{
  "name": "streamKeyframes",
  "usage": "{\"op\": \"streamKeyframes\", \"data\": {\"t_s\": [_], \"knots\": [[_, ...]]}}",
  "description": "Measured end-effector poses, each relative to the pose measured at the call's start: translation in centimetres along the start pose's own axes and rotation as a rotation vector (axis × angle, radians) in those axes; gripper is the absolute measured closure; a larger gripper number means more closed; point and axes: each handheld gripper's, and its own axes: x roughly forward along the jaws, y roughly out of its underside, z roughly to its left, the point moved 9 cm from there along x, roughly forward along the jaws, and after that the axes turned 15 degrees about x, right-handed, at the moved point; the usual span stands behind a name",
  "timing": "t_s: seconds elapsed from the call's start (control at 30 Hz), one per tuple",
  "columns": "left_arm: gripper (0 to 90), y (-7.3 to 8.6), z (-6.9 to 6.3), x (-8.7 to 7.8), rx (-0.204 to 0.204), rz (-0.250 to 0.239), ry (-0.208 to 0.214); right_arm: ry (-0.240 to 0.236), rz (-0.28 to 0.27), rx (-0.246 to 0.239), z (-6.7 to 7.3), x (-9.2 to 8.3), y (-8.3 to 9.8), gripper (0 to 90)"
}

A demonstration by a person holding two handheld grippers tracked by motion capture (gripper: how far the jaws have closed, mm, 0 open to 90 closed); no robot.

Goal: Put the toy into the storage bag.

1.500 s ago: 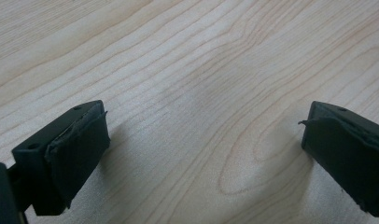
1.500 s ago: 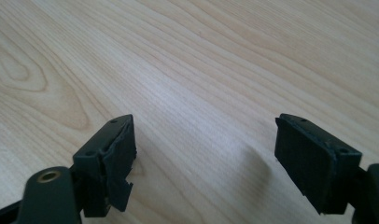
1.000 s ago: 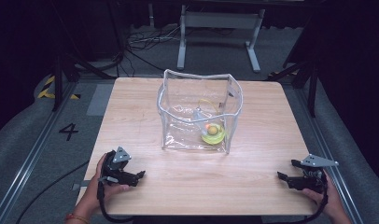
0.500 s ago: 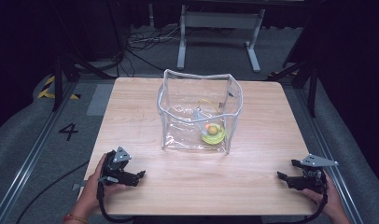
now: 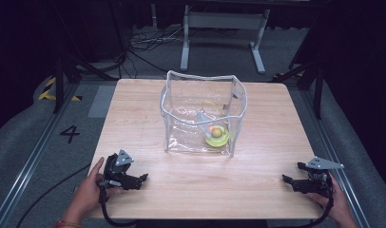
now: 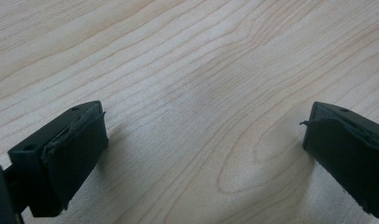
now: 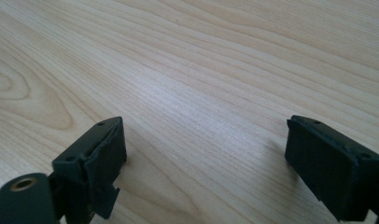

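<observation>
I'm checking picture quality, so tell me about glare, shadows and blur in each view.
High view: soft overall, the clear bag glints along its rim, surroundings fall dark. Left gripper view: even light, faint shadows beside the jaws, near jaws slightly blurred, table grain sharp. Right gripper view: a pale sheen across the wood.

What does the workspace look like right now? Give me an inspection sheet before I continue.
Surface: wooden table, bare around the bag.
Job's things: clear plastic bag standing open mid-table; a yellow-green item with an orange ball inside it.
Clutter: nothing seen.
Grippers: left gripper near the front left edge, jaws apart, nothing between them; right gripper near the front right edge, jaws apart, nothing between them.
Cables: one trails from each gripper; a tangle of cables on the floor behind the table.
Surroundings: grey floor, a metal stand, a floor mark "4".
</observation>
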Motion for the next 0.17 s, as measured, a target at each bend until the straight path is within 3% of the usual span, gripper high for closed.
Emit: {"op": "streamKeyframes", "data": {"t_s": [0.17], "knots": [[0.1, 0.01, -0.01, -0.01, -0.003, 0.0, -0.004, 0.002, 0.002, 0.004, -0.02, 0.0, 0.01, 11.7]]}}
